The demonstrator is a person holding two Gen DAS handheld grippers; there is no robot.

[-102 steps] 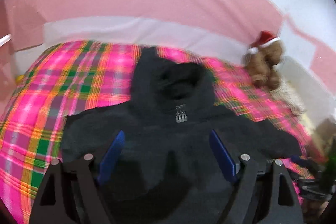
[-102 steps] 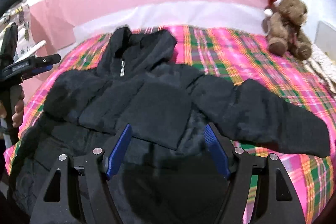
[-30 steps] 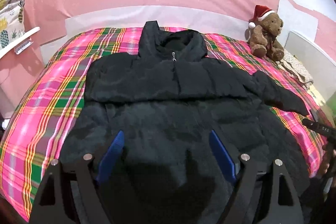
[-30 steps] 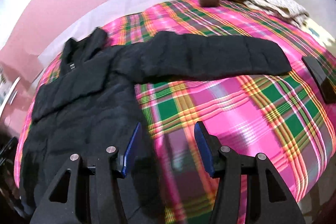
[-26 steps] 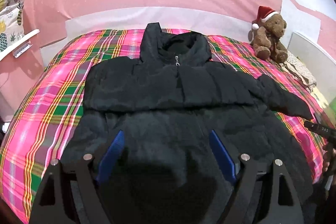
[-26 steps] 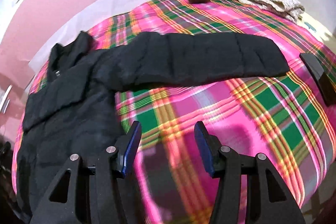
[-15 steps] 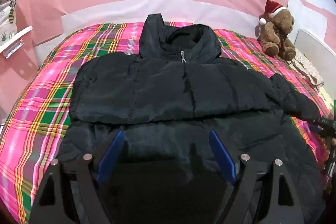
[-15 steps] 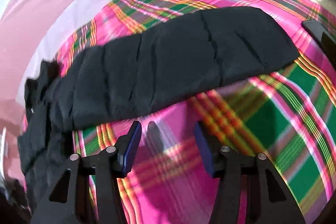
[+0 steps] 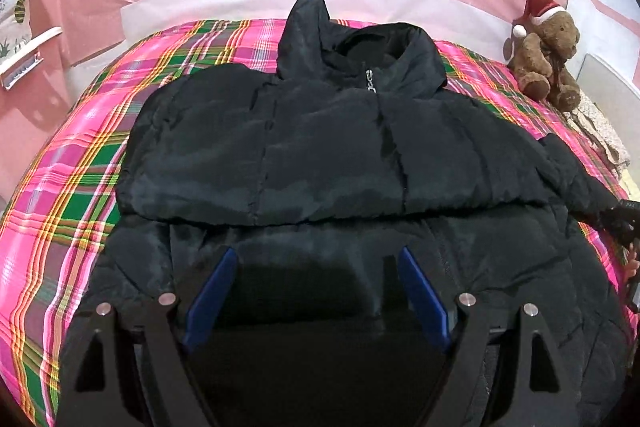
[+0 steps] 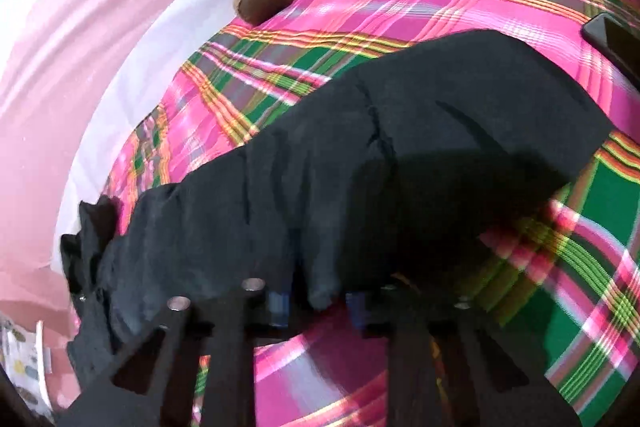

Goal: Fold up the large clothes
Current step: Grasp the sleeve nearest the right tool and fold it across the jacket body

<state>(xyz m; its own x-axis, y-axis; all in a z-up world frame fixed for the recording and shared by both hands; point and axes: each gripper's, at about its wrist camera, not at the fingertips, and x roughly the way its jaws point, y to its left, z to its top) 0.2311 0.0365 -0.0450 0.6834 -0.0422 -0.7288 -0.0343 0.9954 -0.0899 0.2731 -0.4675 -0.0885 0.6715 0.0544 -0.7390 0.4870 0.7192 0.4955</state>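
Both grippers have dropped closer to the black jacket [image 9: 320, 155] spread across the plaid bed [image 9: 72, 187]. Left gripper [image 9: 316, 291] hovers spread over the hem; right gripper [image 10: 318, 301] is closing, sleeve [image 10: 400, 155] edge between its jaws. Pinching all layers firmly should help the sleeve fold cleanly.

Black puffer jacket [image 9: 328, 155] lies face up on the plaid bed [image 9: 80, 163], zipped, one sleeve [image 10: 400, 155] stretched sideways.

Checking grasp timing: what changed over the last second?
Right gripper moved in over the sleeve and is closing on its near edge; fabric sits between the pads. Left gripper eased closer over the jacket, open as before. Bear unmoved.
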